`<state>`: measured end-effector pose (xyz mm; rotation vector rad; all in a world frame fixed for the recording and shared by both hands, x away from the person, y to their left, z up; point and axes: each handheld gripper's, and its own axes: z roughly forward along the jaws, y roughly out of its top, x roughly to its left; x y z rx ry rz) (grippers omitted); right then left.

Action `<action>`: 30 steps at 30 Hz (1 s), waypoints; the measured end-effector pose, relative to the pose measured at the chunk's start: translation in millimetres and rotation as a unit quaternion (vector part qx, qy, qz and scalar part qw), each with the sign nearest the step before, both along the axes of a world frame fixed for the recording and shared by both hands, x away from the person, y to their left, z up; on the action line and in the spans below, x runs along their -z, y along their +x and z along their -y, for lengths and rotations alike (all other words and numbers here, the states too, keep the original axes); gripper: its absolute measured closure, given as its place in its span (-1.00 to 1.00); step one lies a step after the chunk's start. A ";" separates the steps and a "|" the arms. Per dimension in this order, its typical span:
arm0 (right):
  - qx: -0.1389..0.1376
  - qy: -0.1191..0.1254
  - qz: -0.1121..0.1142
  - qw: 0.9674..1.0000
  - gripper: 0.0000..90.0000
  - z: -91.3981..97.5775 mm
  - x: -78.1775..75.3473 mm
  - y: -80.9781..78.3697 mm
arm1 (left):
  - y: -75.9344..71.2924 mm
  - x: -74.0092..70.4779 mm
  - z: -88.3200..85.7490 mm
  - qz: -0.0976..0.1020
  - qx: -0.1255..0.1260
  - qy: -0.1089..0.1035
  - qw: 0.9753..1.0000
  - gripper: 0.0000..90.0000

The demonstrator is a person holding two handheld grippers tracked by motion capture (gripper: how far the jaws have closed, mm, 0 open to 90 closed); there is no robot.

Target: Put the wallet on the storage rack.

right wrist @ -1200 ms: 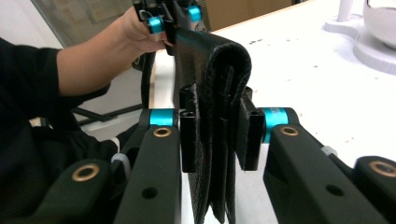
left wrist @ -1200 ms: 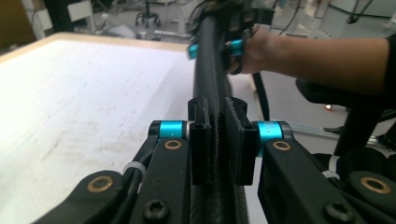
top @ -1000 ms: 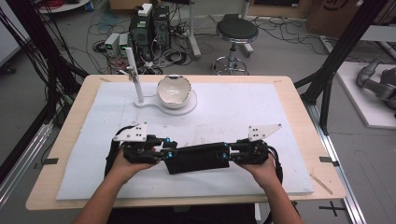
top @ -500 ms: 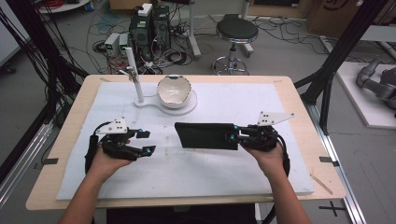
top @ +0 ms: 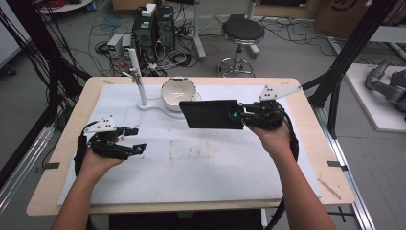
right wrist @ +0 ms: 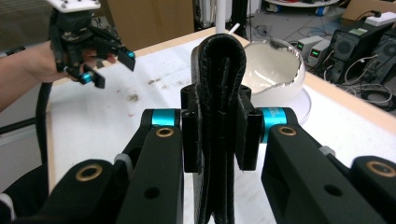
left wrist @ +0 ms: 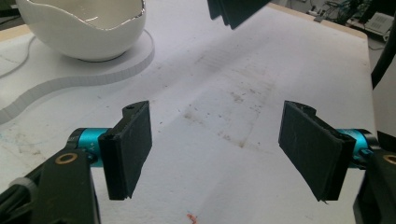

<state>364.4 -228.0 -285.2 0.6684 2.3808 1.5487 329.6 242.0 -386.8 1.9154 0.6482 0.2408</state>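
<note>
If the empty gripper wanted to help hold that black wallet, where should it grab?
Probably the free short edge of the flat black leather wallet, on the side facing away from the right hand-held gripper that clamps its other end. It hangs level above the table, thin enough for the open left hand-held gripper to slide on sideways from the left.

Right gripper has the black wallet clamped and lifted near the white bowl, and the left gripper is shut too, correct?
Not quite: the left gripper is open, jaws apart with nothing between them, as the left gripper view shows. The right gripper does clamp the black wallet near the white bowl.
</note>
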 end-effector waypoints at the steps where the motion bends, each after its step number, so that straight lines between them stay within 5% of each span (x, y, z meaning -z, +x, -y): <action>1: 0.001 -0.003 0.003 1.000 0.71 -3.1 -3.9 4.3 | 0.0 0.0 0.0 0.000 0.000 0.000 1.000 -0.43; 18: 0.020 -0.037 -0.008 0.999 0.71 -54.0 -40.6 88.9 | -0.3 -0.3 -8.2 -0.005 -0.017 0.011 1.000 -0.54; 30: 0.020 -0.072 -0.052 0.996 0.70 -86.9 -16.7 137.6 | -2.1 1.0 -7.5 0.007 -0.030 0.028 0.999 -0.57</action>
